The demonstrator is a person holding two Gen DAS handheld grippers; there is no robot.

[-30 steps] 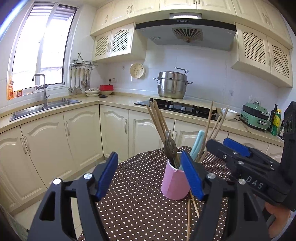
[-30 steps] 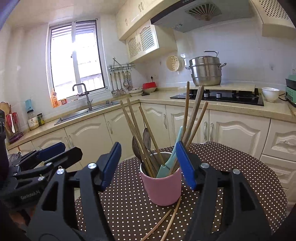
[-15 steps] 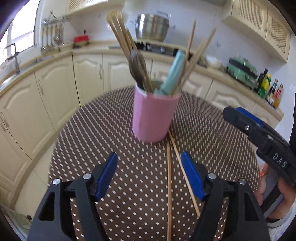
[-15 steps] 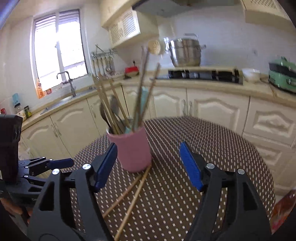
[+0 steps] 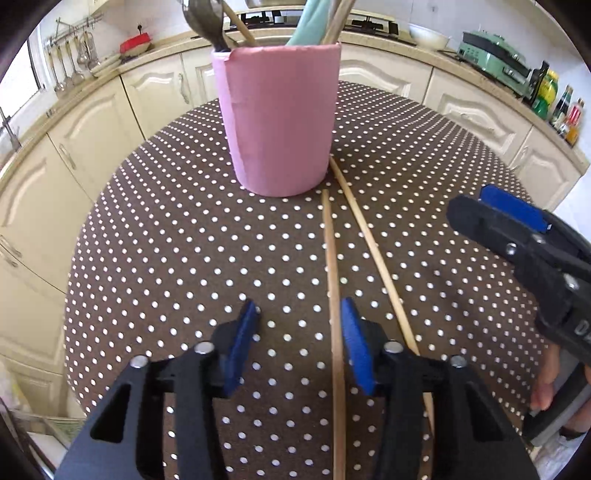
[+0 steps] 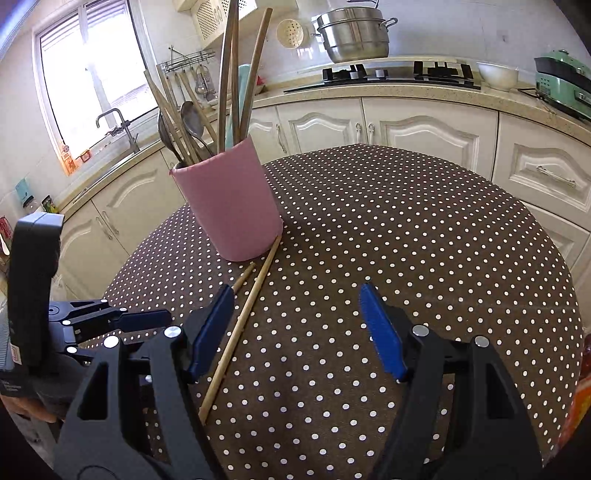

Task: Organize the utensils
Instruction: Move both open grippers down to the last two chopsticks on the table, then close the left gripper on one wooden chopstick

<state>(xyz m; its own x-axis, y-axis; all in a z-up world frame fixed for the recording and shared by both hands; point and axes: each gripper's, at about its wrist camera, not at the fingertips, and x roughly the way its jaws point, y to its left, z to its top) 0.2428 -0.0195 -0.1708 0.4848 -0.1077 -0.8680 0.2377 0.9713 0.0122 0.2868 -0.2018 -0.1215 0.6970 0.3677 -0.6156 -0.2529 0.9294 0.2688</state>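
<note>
A pink cup (image 5: pixel 277 122) (image 6: pixel 232 199) holding chopsticks, spoons and a teal utensil stands on the dotted table (image 5: pixel 166 240). In front of it two loose wooden chopsticks lie flat. The nearer chopstick (image 5: pixel 332 280) runs between the jaws of my left gripper (image 5: pixel 299 306), close to the right pad; the jaws are closing and the pads are not pressing on it. The longer chopstick (image 5: pixel 373 243) (image 6: pixel 243 317) lies just outside that pad. My right gripper (image 6: pixel 295 291) hovers open over the table, the longer chopstick just inside its left pad.
Cream kitchen cabinets and a counter ring the round table (image 6: pixel 443 229). On the counter are a hob, a steel pot (image 6: pixel 354 33), a white bowl (image 6: pixel 496 75) and a green appliance (image 5: pixel 495 55). A sink and window sit at the left. Each gripper shows in the other's view.
Both grippers have dropped toward the table and tipped downward. The left jaws have narrowed around the nearer chopstick. The right jaws stand a little wider than a second ago.
</note>
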